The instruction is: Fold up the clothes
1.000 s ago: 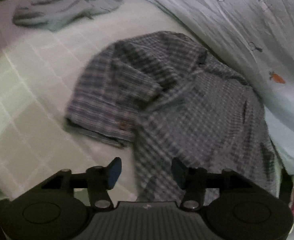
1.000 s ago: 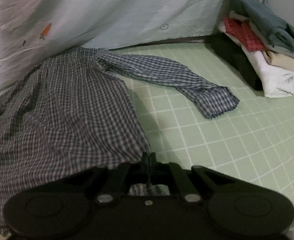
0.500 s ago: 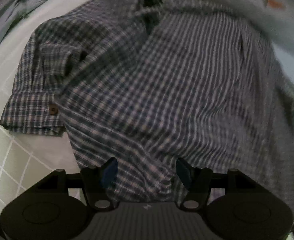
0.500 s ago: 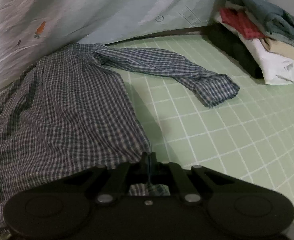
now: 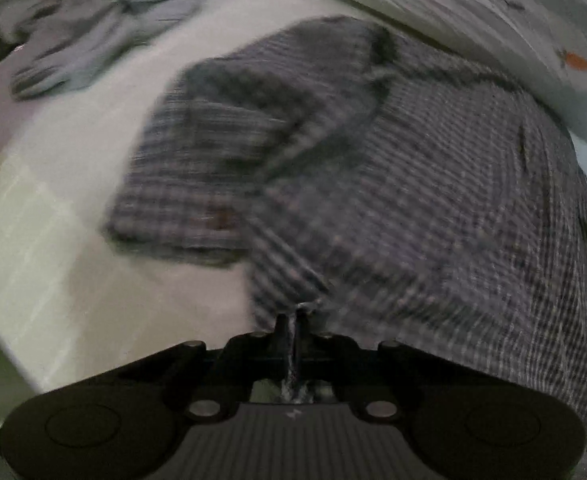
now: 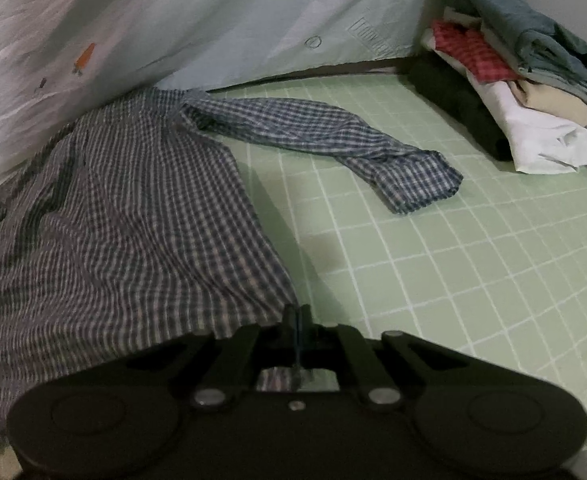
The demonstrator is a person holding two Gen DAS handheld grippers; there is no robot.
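Pinching the hem of a blue-and-white checked long-sleeved cotton shirt, the left claw has just snapped closed, its two black fingers pressed together on a thin fold of the cloth at 6 o'clock of the blurred left wrist view. The shirt fans out from that pinch toward 12 and 3 o'clock, with one sleeve folded over the body and its buttoned cuff lying at 9 o'clock of the garment. It rests on a pale green mattress sheet with a white grid. A crumpled grey-blue garment lies well apart at 11 o'clock, and a pale blue quilt printed with small carrots runs along the shirt's far edge from 12 to 3 o'clock.

The right claw is likewise pressed together on the shirt, gripping the lower corner at 6 o'clock of the right wrist view. From there the shirt's body spreads toward 9 and 11 o'clock, touching the quilt, while its other sleeve stretches flat across the sheet toward 2 o'clock. A leaning stack of folded clothes in grey-blue, red check, beige, white and black sits at 2 o'clock, apart from the cuff.
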